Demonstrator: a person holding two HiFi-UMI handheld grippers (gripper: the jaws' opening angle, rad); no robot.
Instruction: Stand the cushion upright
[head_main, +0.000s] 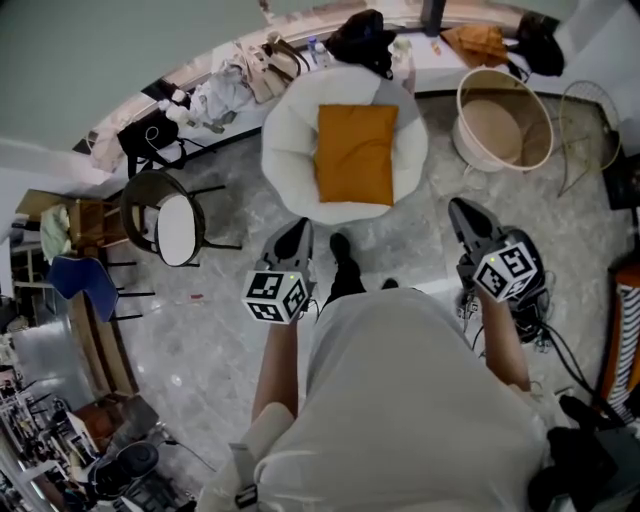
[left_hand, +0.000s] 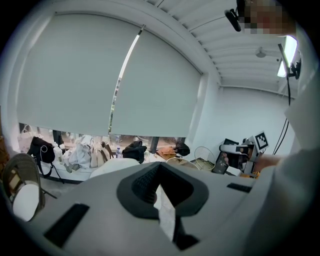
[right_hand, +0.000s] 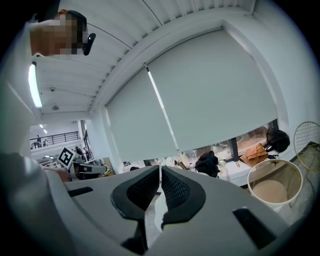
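Note:
An orange square cushion (head_main: 356, 153) lies flat on the seat of a round white padded chair (head_main: 284, 150) in the head view. My left gripper (head_main: 296, 236) is held over the floor just short of the chair's front edge, shut with nothing in it. To the right my right gripper (head_main: 462, 213) is also shut and empty, level with the chair's front right side. In the left gripper view the jaws (left_hand: 159, 171) meet and only the white chair back (left_hand: 114, 164) shows beyond them. The right gripper view has its jaws (right_hand: 160, 172) closed, and the cushion is hidden there.
A large round beige basket (head_main: 505, 118) stands right of the chair, with a wire basket (head_main: 588, 130) beyond it. A low ledge (head_main: 420, 55) under the window carries bags and clothes. A dark chair with a white seat (head_main: 165, 222) stands to the left. Cables (head_main: 545, 330) lie on the floor at right.

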